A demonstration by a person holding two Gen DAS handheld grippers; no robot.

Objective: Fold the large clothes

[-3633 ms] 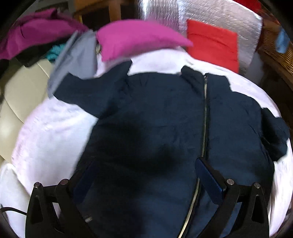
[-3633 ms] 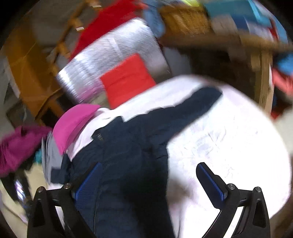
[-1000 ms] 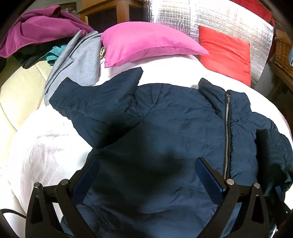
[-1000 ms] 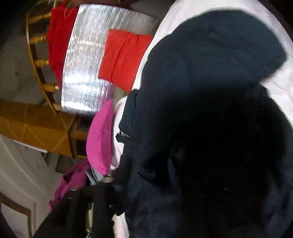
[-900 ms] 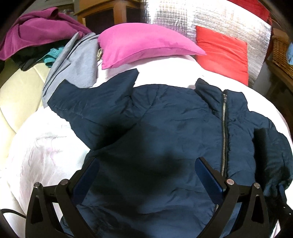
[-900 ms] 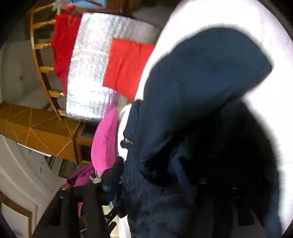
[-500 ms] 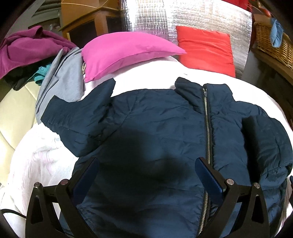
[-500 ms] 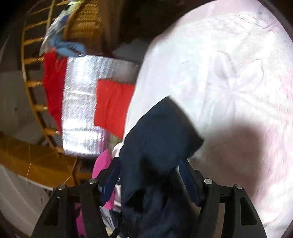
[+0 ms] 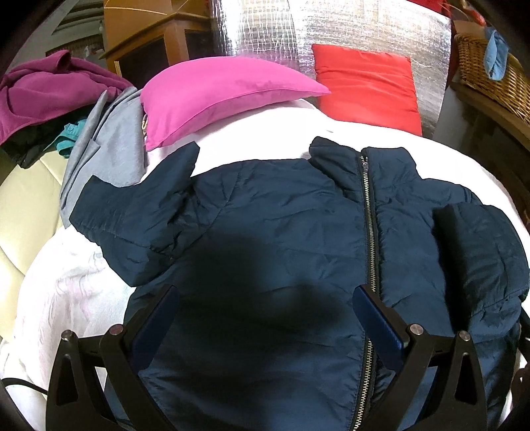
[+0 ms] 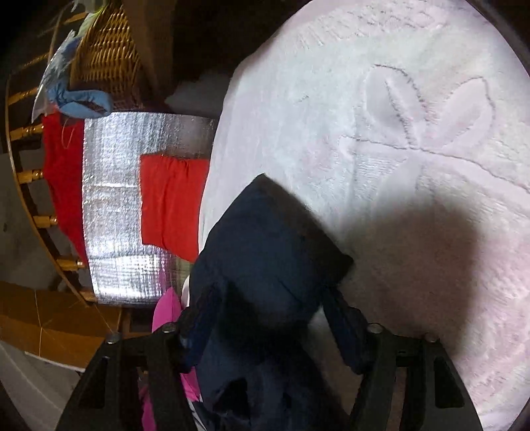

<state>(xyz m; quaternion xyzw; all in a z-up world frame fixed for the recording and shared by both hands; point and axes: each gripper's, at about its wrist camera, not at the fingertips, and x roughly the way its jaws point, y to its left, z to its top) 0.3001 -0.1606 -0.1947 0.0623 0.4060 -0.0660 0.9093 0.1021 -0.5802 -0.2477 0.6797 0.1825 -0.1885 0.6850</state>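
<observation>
A dark navy zip-up jacket [image 9: 281, 232] lies front-up on the white bedspread [image 9: 59, 291]. Its left sleeve [image 9: 132, 205] stretches out toward the left. Its right sleeve [image 9: 480, 245] is folded in over the body. My left gripper [image 9: 265, 315] hovers open and empty above the jacket's lower front. In the right wrist view my right gripper [image 10: 268, 318] has the folded right sleeve [image 10: 265, 252] lying between its blue pads [image 10: 344, 325], jaws apart.
A pink pillow [image 9: 218, 92] and a red cushion [image 9: 364, 86] lie at the bed's head against a silver foil panel [image 9: 331, 30]. A grey garment [image 9: 109, 149] and a purple clothes pile [image 9: 43, 92] sit at left. A wicker basket [image 9: 490, 73] stands at right.
The right gripper carried the right sleeve inward over the jacket body, laid it down and opened its jaws. The left gripper stayed open above the jacket, shifting slightly.
</observation>
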